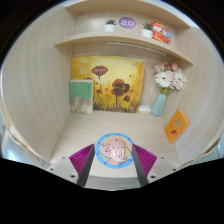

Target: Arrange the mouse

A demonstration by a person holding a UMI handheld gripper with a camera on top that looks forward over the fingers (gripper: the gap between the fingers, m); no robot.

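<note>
1. Right between the two fingers of the handheld gripper [115,160] sits a small round mouse with a light blue rim and a pinkish patterned top [114,151], resting on the pale wooden desk surface [120,125].
2. Both magenta pads [82,158] flank the mouse; the jaws are spread, and whether the pads touch its sides cannot be told.
3. Beyond the mouse, against the back wall, leans a wide yellow painting of dark red flowers [107,84].
4. Just beside the painting stands a smaller green-framed picture [81,95], propped upright.
5. On the other side, a light blue vase holding pink and white flowers [163,90] stands on the desk.
6. Near the vase, an orange card [177,126] leans against the side wall.
7. Above, a pale wooden shelf [100,39] carries a small potted plant [110,24], a round purple clock [127,22], another small potted plant [147,30] and an orange and white object [162,33] too small to identify.
</note>
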